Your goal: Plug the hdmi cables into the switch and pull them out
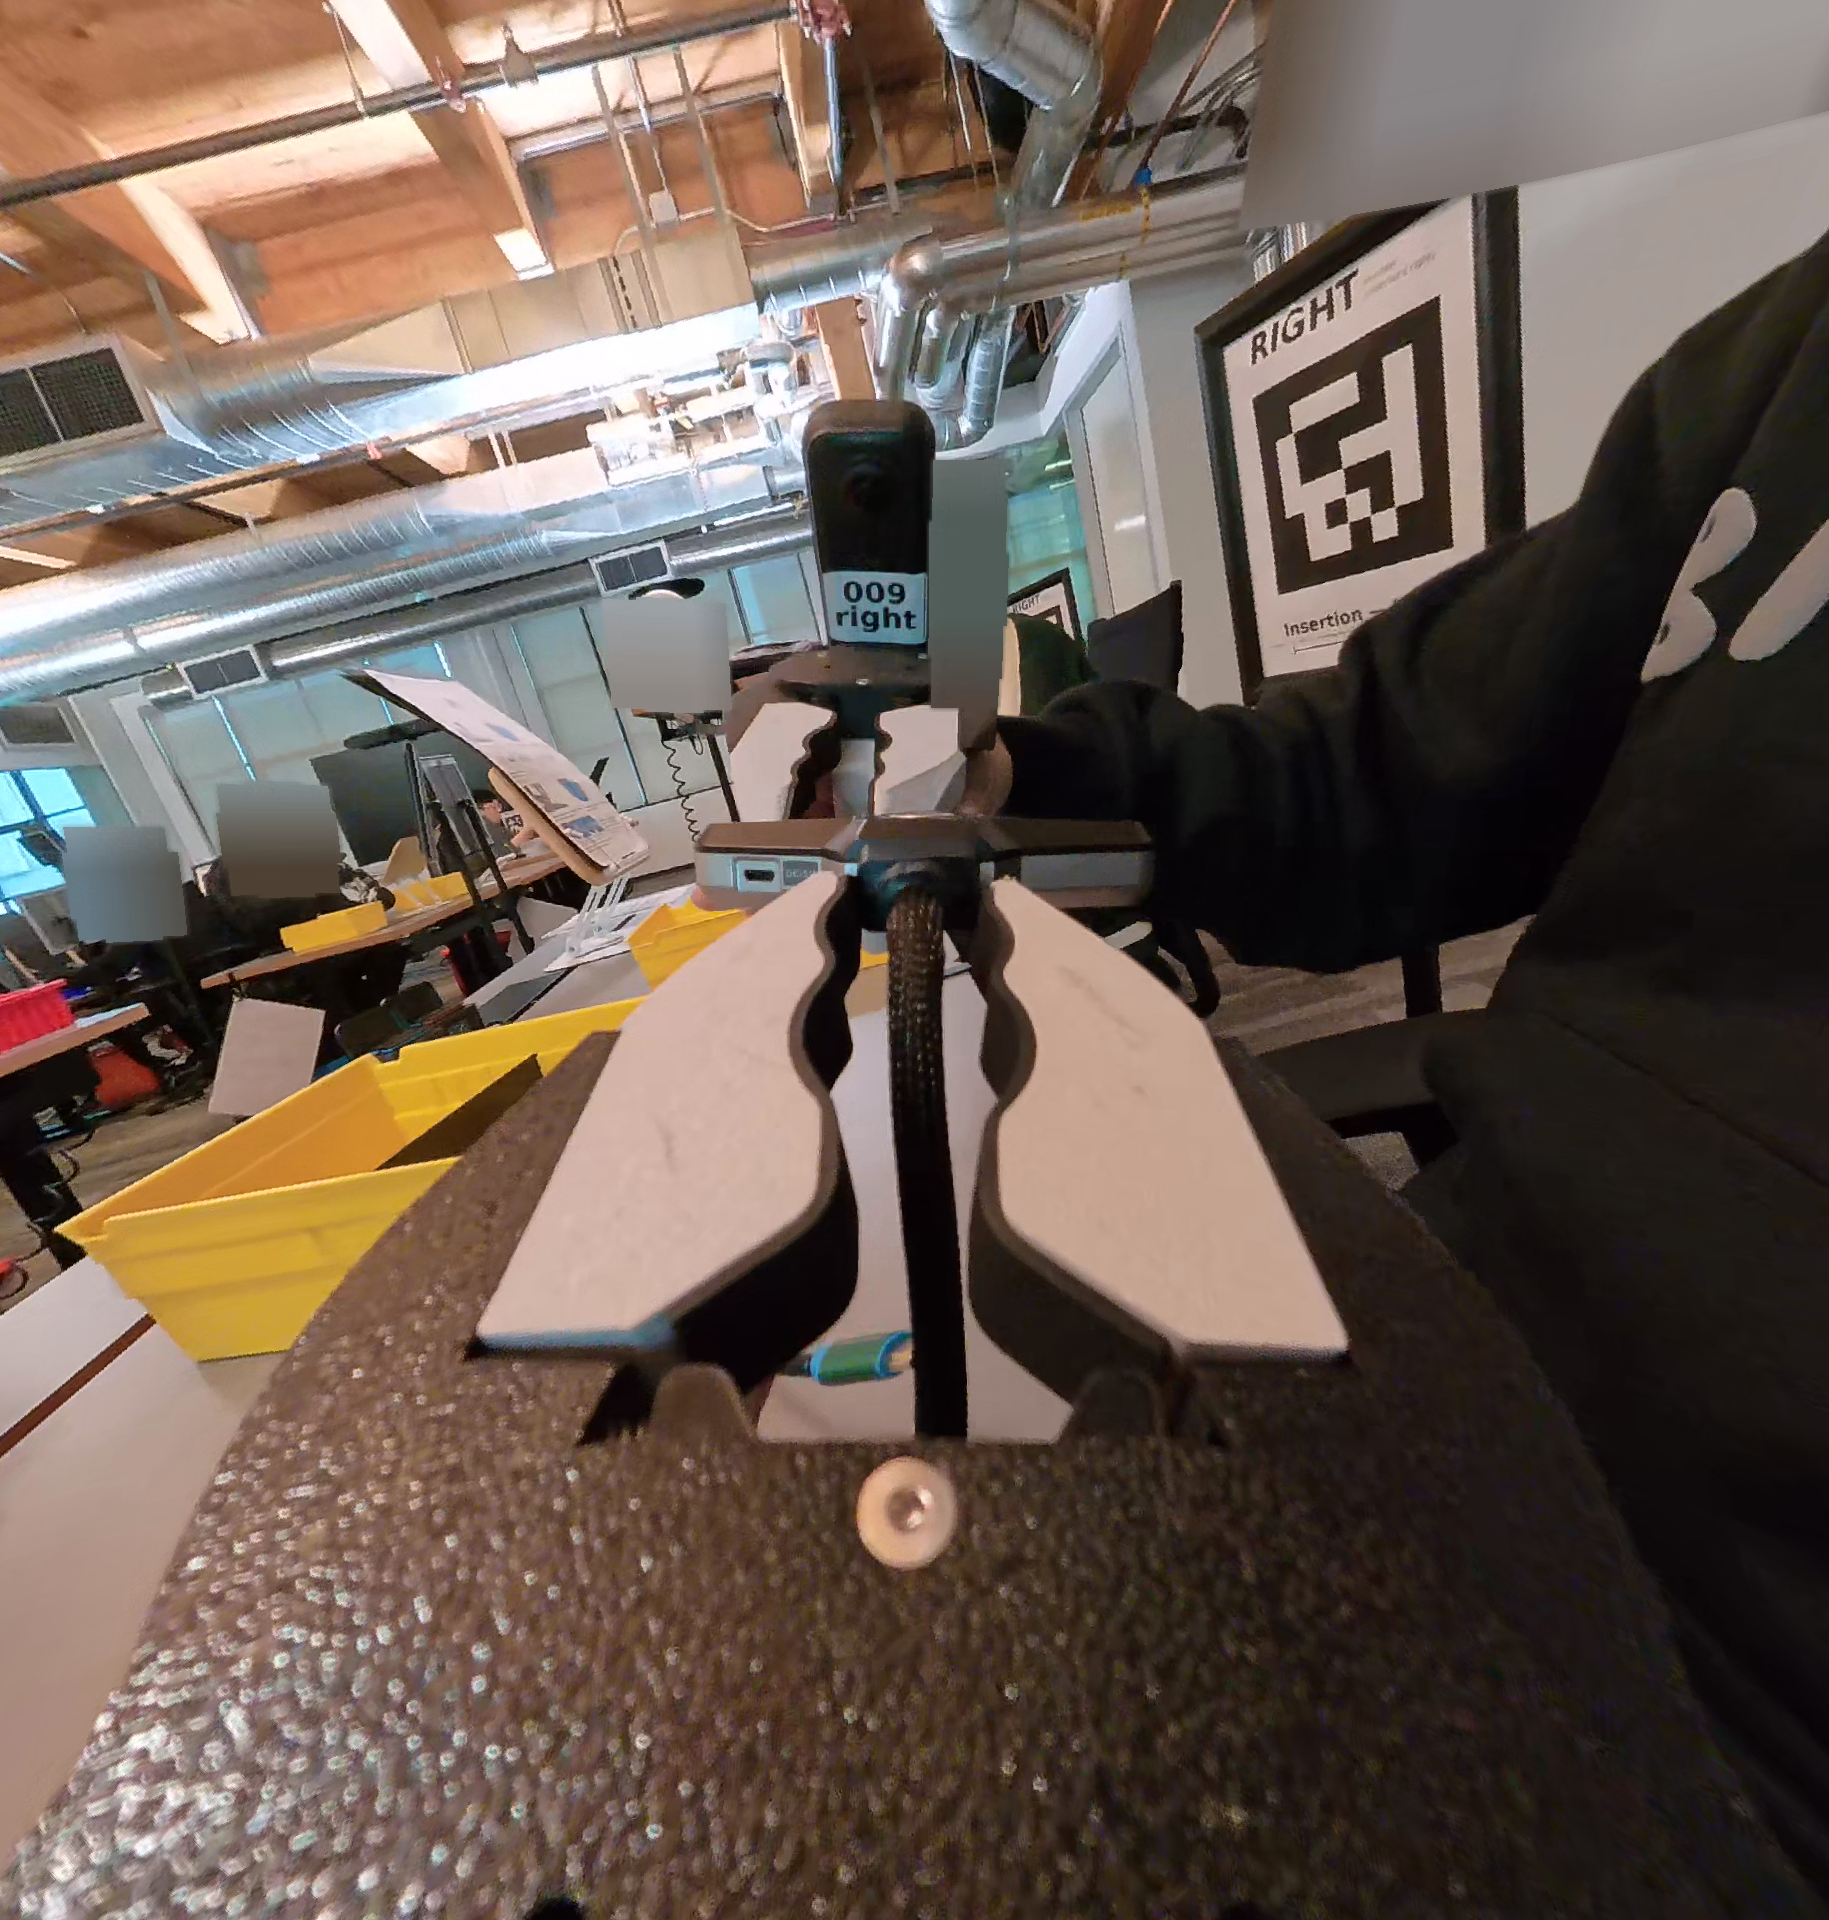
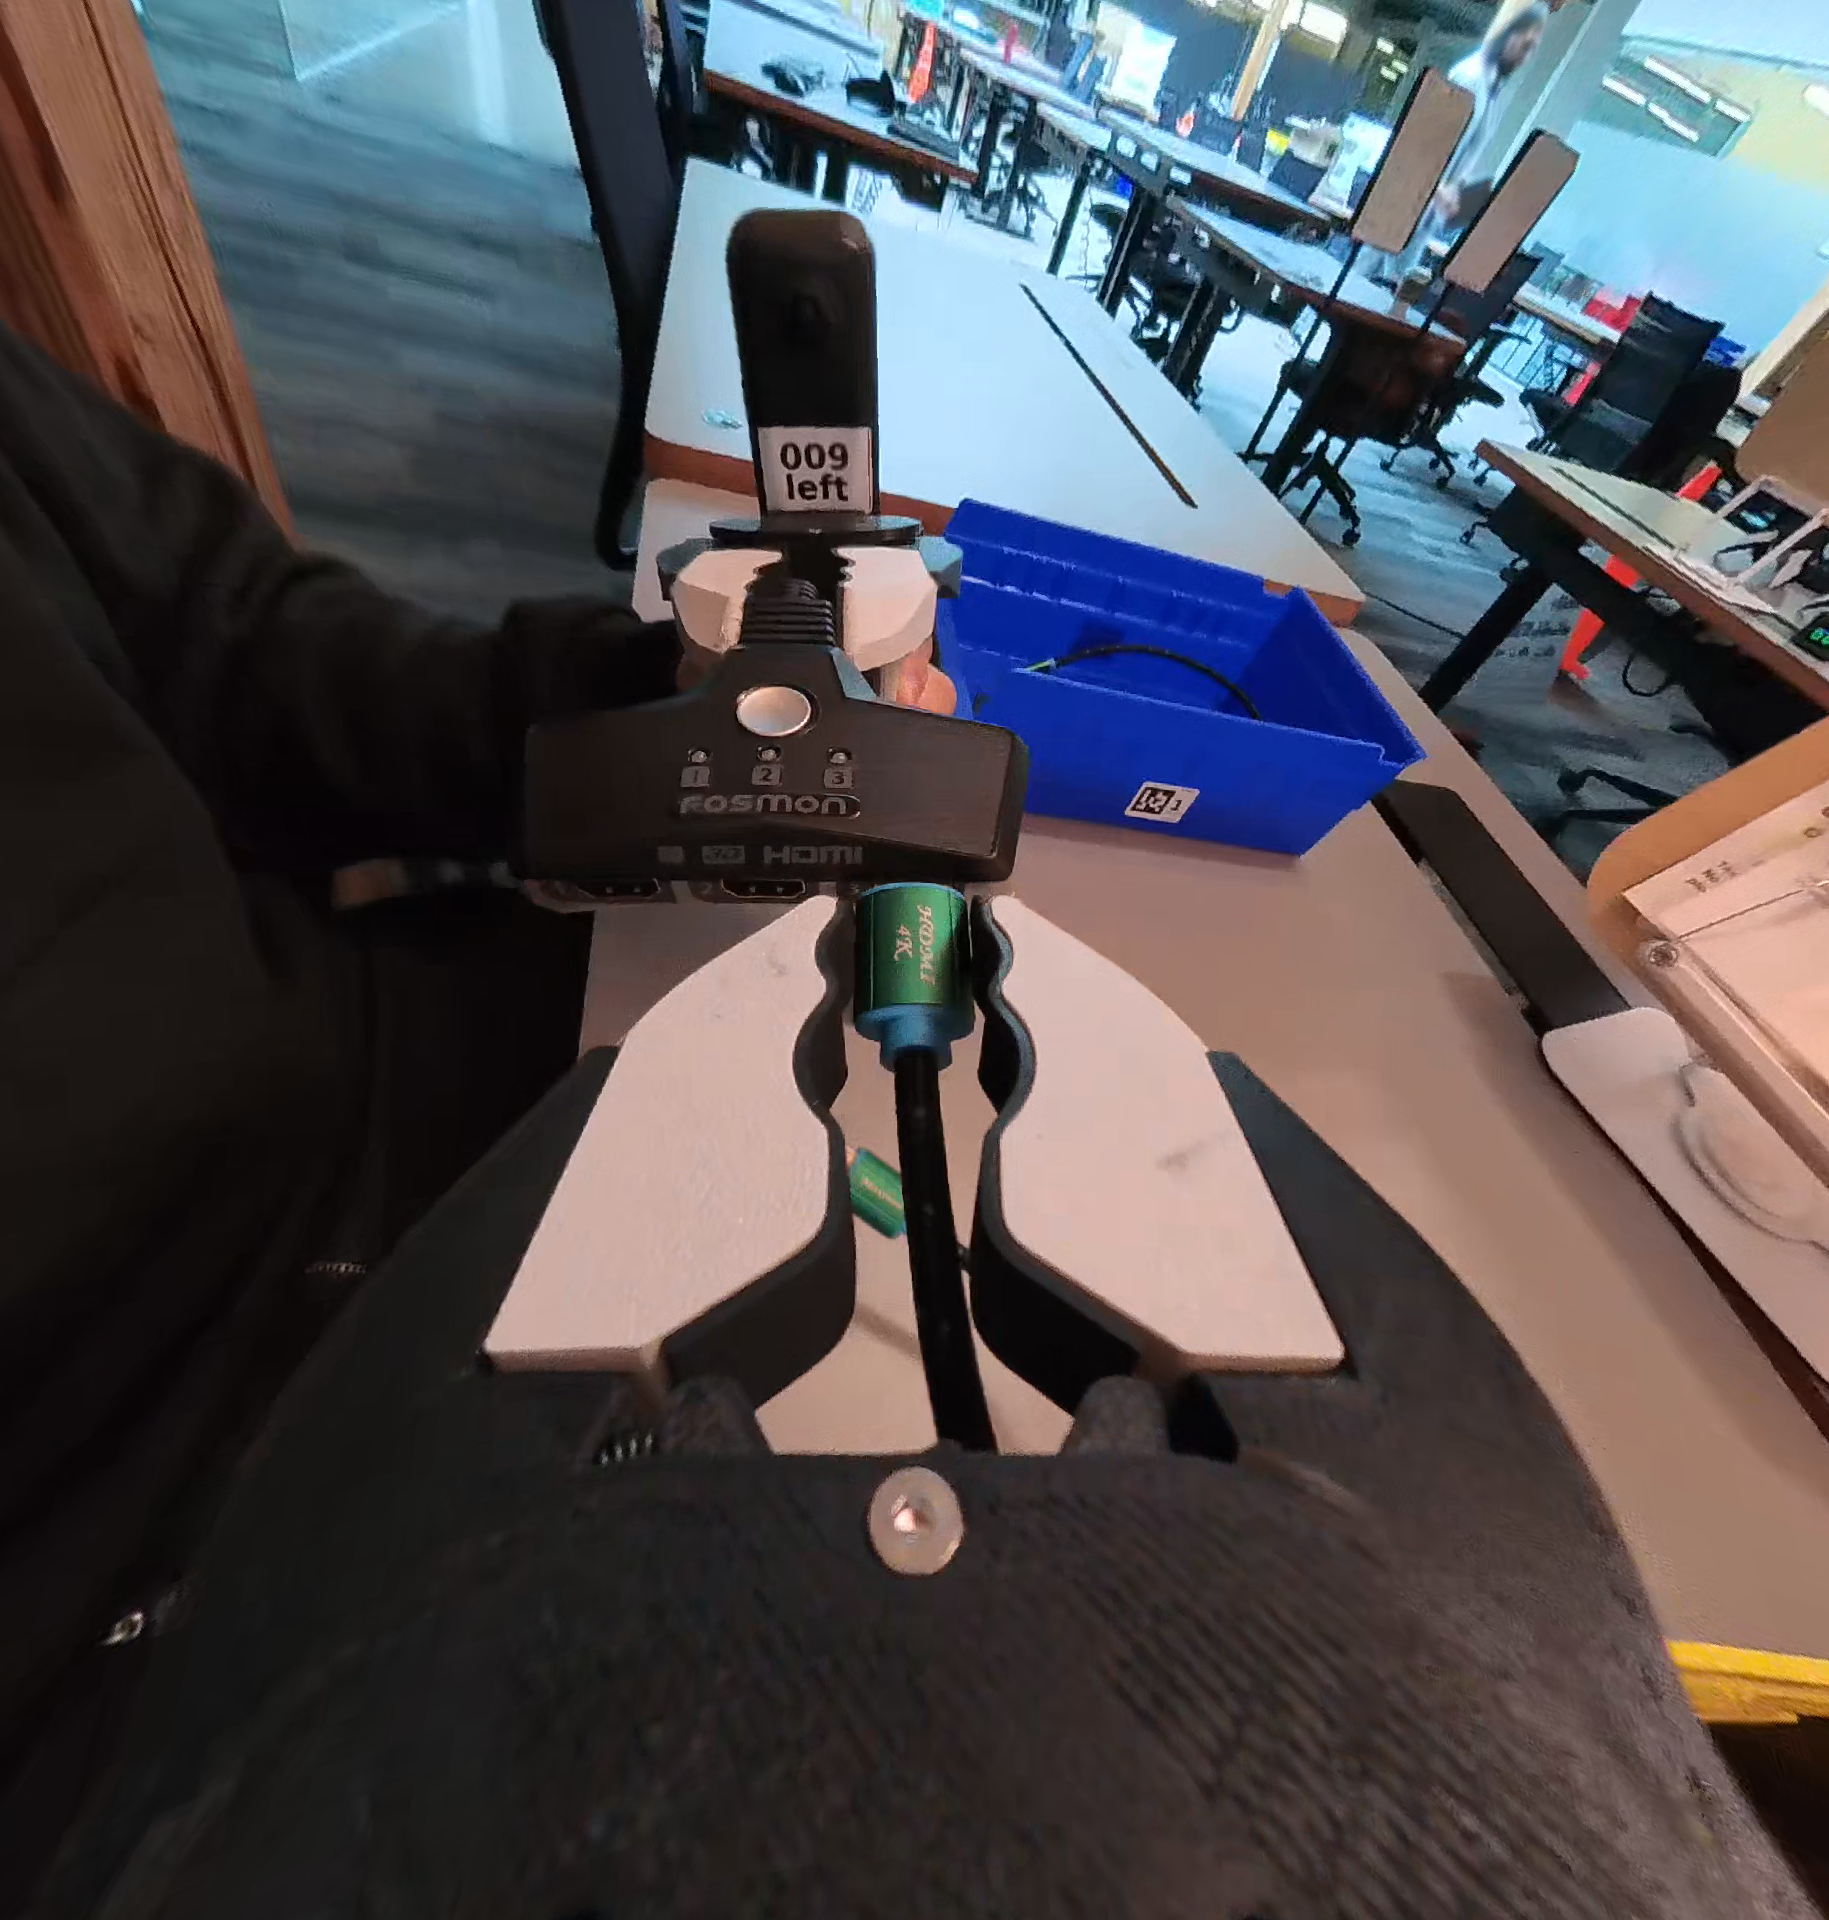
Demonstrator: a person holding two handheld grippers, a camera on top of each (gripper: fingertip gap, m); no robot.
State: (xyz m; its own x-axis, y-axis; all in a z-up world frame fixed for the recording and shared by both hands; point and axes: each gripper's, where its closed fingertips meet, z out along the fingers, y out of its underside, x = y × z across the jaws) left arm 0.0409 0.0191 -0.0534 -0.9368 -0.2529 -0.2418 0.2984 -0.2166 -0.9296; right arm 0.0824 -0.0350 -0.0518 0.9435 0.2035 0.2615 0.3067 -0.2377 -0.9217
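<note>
Left claw (image 1: 915, 894): I pinch the switch's (image 2: 775, 795) braided lead, held level above the table (image 2: 1253, 997).
Right claw (image 2: 910, 956): I clamp the green plug (image 2: 908, 961), facing my left.
Plug: seated in the switch's rightmost port.

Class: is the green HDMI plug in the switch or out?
In: the green plug butts against the switch at its rightmost port.

The left gripper (image 1: 915, 904) and right gripper (image 2: 905, 971) face each other tip to tip, raised above the table. Each has its jaws closed narrowly, the left on a braided cable's strain relief, the right on a green plug. Black sleeves (image 1: 1409, 790) extend behind both.
</note>
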